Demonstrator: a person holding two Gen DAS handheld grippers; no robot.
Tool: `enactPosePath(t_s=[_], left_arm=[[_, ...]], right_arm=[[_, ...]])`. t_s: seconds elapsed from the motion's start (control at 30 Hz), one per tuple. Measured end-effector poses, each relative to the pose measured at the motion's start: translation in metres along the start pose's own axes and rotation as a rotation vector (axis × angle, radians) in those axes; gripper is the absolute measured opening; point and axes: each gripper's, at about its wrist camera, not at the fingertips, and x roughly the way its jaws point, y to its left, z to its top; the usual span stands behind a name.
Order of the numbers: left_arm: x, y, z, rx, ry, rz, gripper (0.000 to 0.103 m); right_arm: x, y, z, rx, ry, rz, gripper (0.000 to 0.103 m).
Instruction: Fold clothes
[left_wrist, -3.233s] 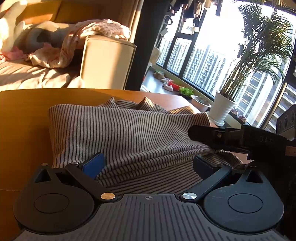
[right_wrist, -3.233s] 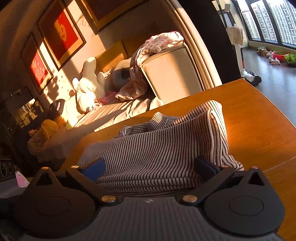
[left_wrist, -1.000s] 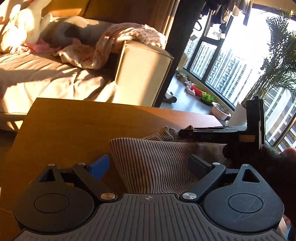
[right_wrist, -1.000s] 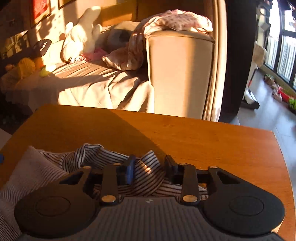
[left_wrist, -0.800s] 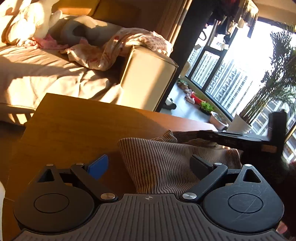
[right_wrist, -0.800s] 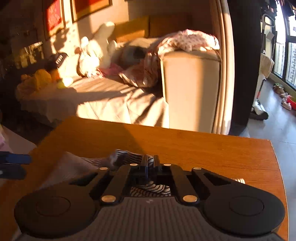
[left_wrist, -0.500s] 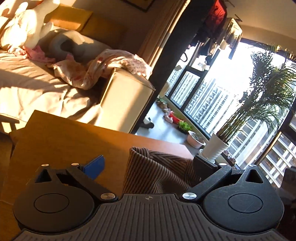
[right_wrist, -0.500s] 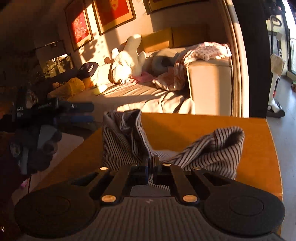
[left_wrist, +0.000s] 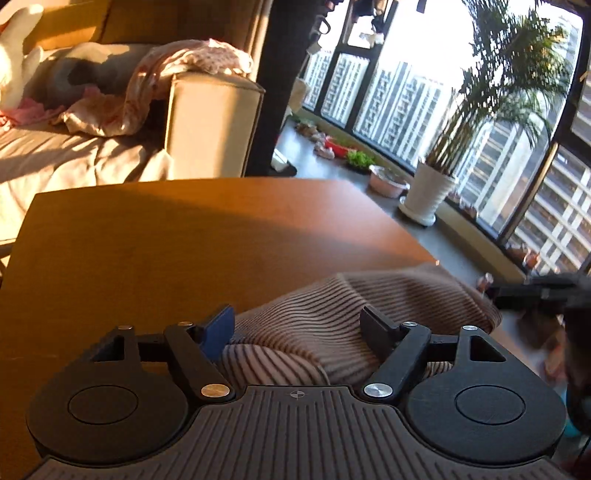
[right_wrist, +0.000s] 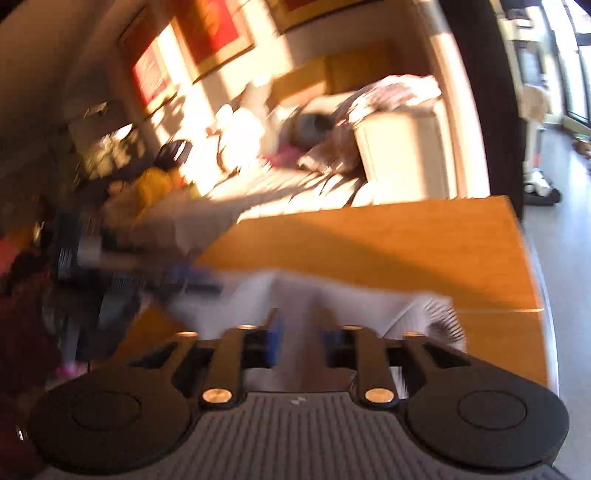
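Observation:
The brown-and-white striped garment (left_wrist: 369, 302) lies bunched on the wooden table (left_wrist: 184, 240), near its right edge. My left gripper (left_wrist: 297, 326) sits low over it, and a hump of cloth bulges between its wide jaws, which are closing. The pads do not visibly press the cloth. My right gripper (right_wrist: 301, 341) is opening, and the blurred garment (right_wrist: 424, 314) lies under and between its parted fingers. That right gripper (left_wrist: 535, 291) also shows as a dark blur at the right of the left wrist view. The left gripper (right_wrist: 147, 273) is a blur at the left of the right wrist view.
A beige sofa (left_wrist: 207, 122) with a draped blanket and a plush toy stands behind the table. A potted palm (left_wrist: 428, 195) and floor-to-ceiling windows are on the right. The table's right edge (right_wrist: 532, 258) runs close beside the garment.
The right gripper, shut on a raised fold half a second ago, has parted its jaws, and the cloth now lies lower. The left gripper's jaws have narrowed around the garment's hump.

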Motion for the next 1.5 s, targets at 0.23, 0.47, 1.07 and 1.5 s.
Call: enactPosePath(t_s=[0.23,0.47,1.07,1.5], left_arm=[[-0.014,0.004,-0.016,-0.056,0.085,0.026,0.097],[-0.002,0.018,-0.014,-0.203,0.126,-0.029,0.098],[0.028,0.054,0.055,-0.234,-0.054,-0.021,0.045],[0.019,0.020,-0.013,-0.174,0.102,-0.064,0.049]], right_arm=[[0.023,-0.044,-0.012,0.180,0.110,-0.108,0.060],[0.066,-0.050,-0.030,0.200,0.164,-0.052,0.066],[0.130,-0.058,0.044,0.096,0.033,-0.079,0.034],[0.089,-0.064,-0.012,0.108,0.099,-0.062,0.039]])
